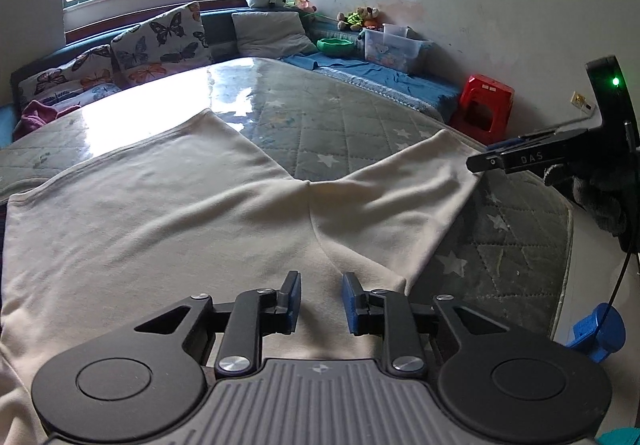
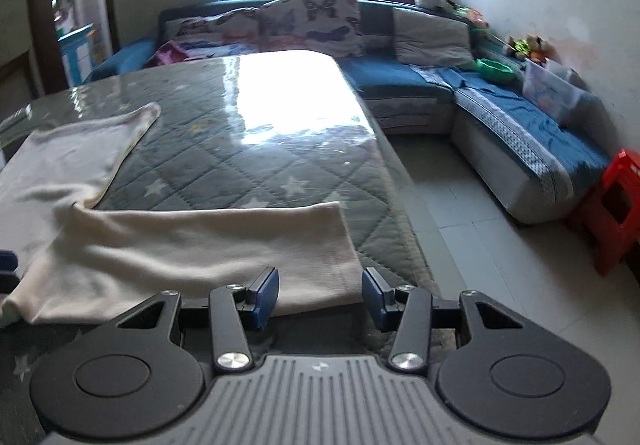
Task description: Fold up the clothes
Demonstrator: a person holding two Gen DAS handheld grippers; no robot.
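Garment: a cream garment [image 1: 168,213] lies spread on the quilted table cover [image 1: 360,125], its body to the left and 1 long section [image 2: 208,241] reaching out to the right near the table's front edge.
Left gripper [image 1: 321,299]: hovers low over the garment's near edge; jaws a little apart with bare cloth showing in the gap, nothing clamped.
Right gripper [image 2: 320,295]: poised at the free end of the long section, just over its corner; jaws apart, with the cloth's end below the gap and not pinched. In the left wrist view its tip sits at that section's far end.
Surroundings: a blue corner sofa [image 2: 404,81] with butterfly cushions [image 1: 160,33], a red stool [image 1: 486,101] and a clear storage box [image 1: 394,45] stand well apart from the work.
Step in hand: judged as positioning both grippers for a fold; no fold shows yet.
Next move calls for: each pair of jaws lowering onto a cloth edge and pinching a single layer, then lifting together so the long section can be carried over the body without dragging wrinkles.
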